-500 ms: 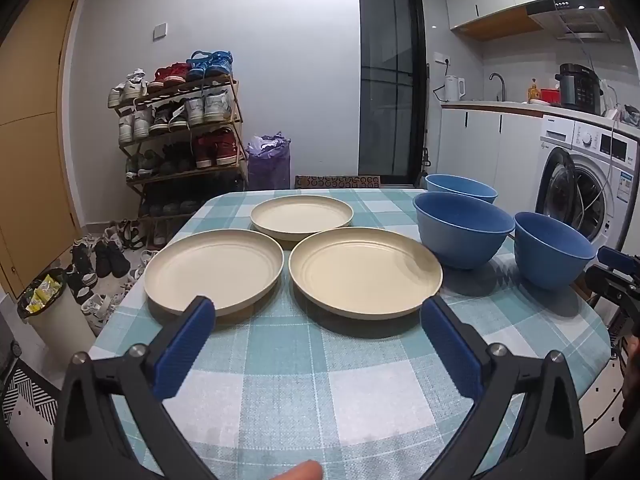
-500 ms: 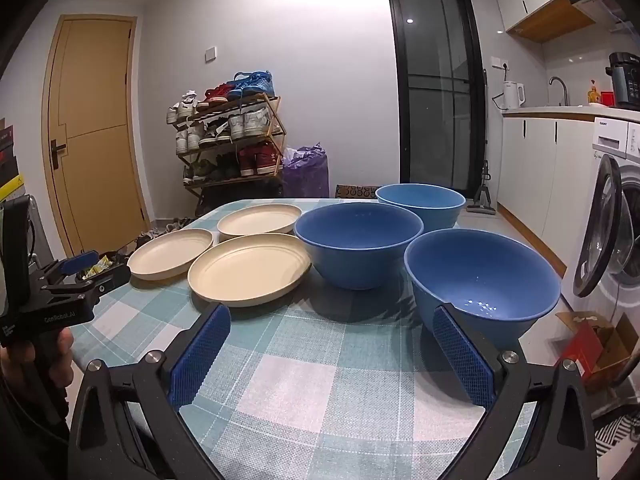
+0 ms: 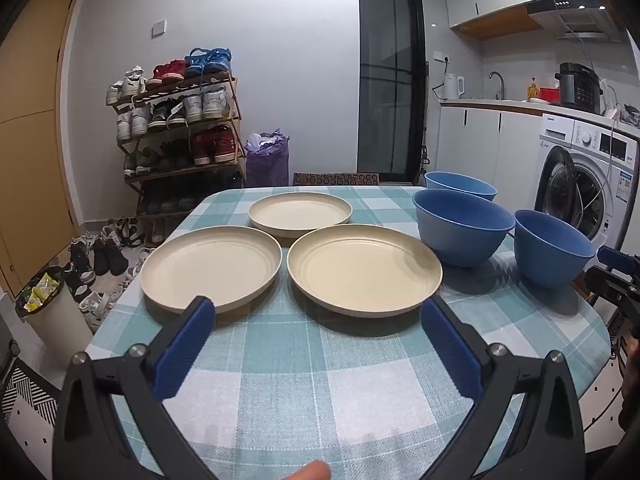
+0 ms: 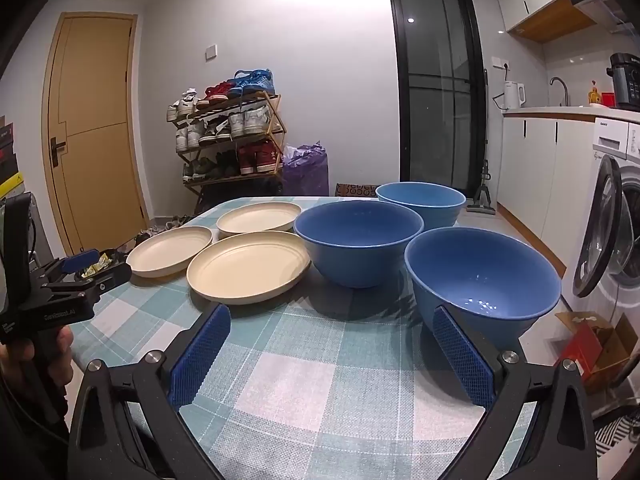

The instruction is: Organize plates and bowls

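Note:
Three cream plates lie on the checked tablecloth: a left plate (image 3: 212, 266), a middle plate (image 3: 364, 268) and a far plate (image 3: 300, 213). To their right stand three blue bowls: a near bowl (image 3: 554, 249), a middle bowl (image 3: 462, 227) and a far bowl (image 3: 460, 186). My left gripper (image 3: 318, 312) hovers open over the near table, just short of the left and middle plates. In the right wrist view my right gripper (image 4: 332, 320) is open too, its right finger just in front of the near bowl (image 4: 482, 276). Neither holds anything.
The teal checked table (image 3: 320, 380) ends close behind the far plate. A shoe rack (image 3: 180, 132) and a bin (image 3: 52, 312) stand to the left. A washing machine (image 3: 588, 184) and a counter are at the right. A cardboard box (image 4: 592, 344) lies on the floor.

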{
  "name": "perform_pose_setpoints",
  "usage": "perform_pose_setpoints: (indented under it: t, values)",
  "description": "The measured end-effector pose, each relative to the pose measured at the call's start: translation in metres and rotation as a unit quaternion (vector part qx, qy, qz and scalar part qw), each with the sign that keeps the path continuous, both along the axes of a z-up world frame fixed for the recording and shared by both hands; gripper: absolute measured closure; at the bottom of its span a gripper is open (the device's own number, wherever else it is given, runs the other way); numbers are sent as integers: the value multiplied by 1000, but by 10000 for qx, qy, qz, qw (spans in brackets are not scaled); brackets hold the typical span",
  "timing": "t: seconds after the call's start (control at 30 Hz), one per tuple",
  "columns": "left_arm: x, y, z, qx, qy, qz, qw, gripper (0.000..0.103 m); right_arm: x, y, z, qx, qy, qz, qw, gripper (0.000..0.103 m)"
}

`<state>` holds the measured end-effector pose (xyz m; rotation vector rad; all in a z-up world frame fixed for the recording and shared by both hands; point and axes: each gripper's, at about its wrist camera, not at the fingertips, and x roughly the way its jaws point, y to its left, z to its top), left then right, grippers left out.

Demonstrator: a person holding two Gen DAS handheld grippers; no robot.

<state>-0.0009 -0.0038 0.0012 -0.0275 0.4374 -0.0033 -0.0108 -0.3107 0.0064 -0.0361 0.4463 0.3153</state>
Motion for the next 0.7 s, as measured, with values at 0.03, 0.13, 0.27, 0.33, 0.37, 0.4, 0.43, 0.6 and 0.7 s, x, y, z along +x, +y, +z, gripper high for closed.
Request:
perform_pose_setpoints:
  t: [0.03, 0.13, 0.27, 0.33, 0.37, 0.4, 0.43, 0.6, 0.7]
  values:
    - [2, 2, -3, 0, -2, -5, 10000, 0, 0, 1, 0, -16, -9, 1, 10000, 0]
    - [2, 4, -5, -6, -1, -4, 10000, 0, -1, 2, 0, -24, -39, 3, 10000, 0]
    - [3, 5, -6, -8, 11, -4, 10000, 0, -2, 2, 1, -26, -79, -5, 10000, 0]
    - [3, 6, -6, -17, 8, 5, 10000, 0, -3, 3, 1, -33, -88, 6, 10000, 0]
    - [3, 7, -6, -27, 7, 15, 10000, 0, -4, 4, 1, -41, -87, 13, 10000, 0]
    - [3, 8, -6, -37, 0, 21, 10000, 0, -4, 4, 1, -49, -83, 23, 10000, 0]
    - [4, 8, -6, -32, 1, 29, 10000, 0, -4, 4, 1, -52, -81, 31, 9999, 0]
    - [5, 9, -7, -23, 3, 57, 10000, 0, -4, 6, 0, -95, -60, 59, 9999, 0]
    - [6, 10, -7, -21, -4, 52, 10000, 0, -3, 8, -1, -109, -54, 66, 9999, 0]
